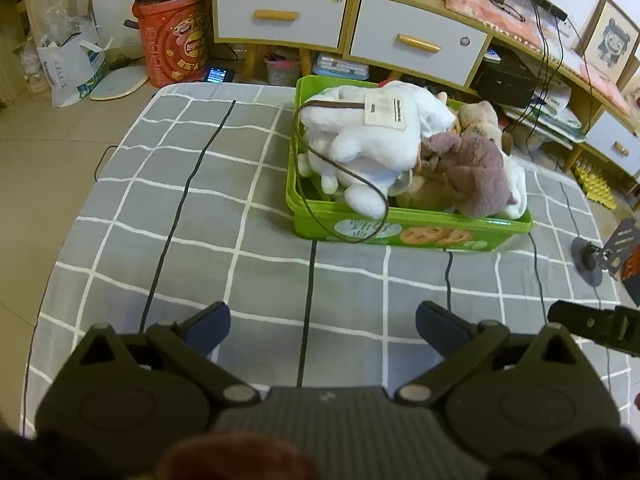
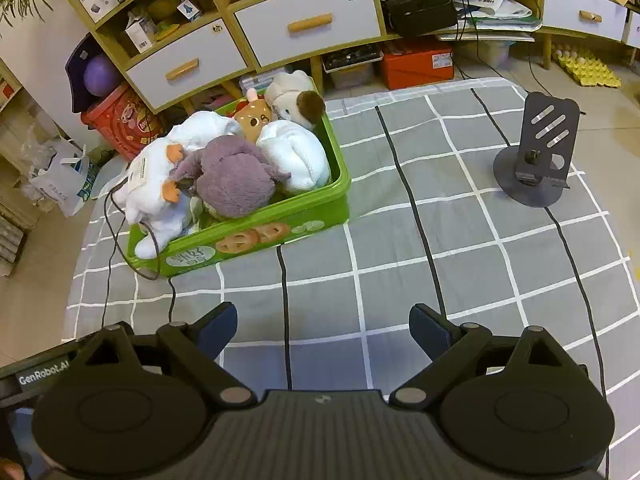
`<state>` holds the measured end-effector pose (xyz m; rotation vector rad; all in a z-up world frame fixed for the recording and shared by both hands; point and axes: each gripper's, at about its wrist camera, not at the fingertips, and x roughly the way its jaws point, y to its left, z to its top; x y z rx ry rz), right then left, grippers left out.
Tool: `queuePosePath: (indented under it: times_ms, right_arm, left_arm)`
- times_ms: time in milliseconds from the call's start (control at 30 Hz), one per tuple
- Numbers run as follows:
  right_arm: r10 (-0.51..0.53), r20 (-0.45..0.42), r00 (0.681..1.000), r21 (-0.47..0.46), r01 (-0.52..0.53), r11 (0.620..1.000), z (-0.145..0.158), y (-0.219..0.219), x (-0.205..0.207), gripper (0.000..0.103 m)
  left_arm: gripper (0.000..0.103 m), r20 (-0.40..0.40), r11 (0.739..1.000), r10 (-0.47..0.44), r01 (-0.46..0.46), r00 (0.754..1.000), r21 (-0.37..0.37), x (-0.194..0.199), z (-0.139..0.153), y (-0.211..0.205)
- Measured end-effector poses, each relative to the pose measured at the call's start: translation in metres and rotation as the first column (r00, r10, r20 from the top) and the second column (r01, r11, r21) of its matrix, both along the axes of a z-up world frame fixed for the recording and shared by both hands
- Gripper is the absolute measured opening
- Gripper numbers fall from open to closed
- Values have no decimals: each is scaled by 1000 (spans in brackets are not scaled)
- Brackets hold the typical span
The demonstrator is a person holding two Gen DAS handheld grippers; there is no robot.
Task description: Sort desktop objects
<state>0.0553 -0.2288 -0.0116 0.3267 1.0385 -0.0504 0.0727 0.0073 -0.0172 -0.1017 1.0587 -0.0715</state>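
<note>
I am holding my left claw spread wide over the checked cloth, nothing between its fingers. Ahead of it, the green tin is sitting piled with soft toys: a white one with a cord trailing over the rim, a purple one beside it. My right claw is hanging spread and empty too. Far right, a phone stand is standing alone on the cloth, well apart from the tin. I am judging the sorting nearly done.
</note>
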Motion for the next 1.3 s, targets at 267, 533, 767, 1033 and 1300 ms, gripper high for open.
queuePosePath:
  times_ms: [267, 533, 767, 1033, 1300]
  right_arm:
    - [11, -10, 1000, -23, -11, 1000, -3, 6, 3, 94]
    - [21, -20, 1000, -38, -22, 999, -6, 9, 3, 94]
    - [22, -21, 1000, -42, -23, 999, -6, 9, 3, 94]
    - [34, -29, 999, -51, -35, 998, -8, 11, 3, 94]
    - [44, -37, 998, -63, -46, 997, -10, 14, 3, 94]
  left_arm:
    - [102, -1, 999, -28, 28, 1000, 21, -2, -1, -6]
    - [102, -4, 998, -44, 44, 999, 36, -3, -3, -9]
    - [102, -4, 998, -43, 43, 999, 37, -2, -3, -8]
    - [102, -9, 998, -51, 51, 999, 38, -2, -5, -10]
    - [102, -9, 997, -54, 55, 998, 48, -3, -7, -12]
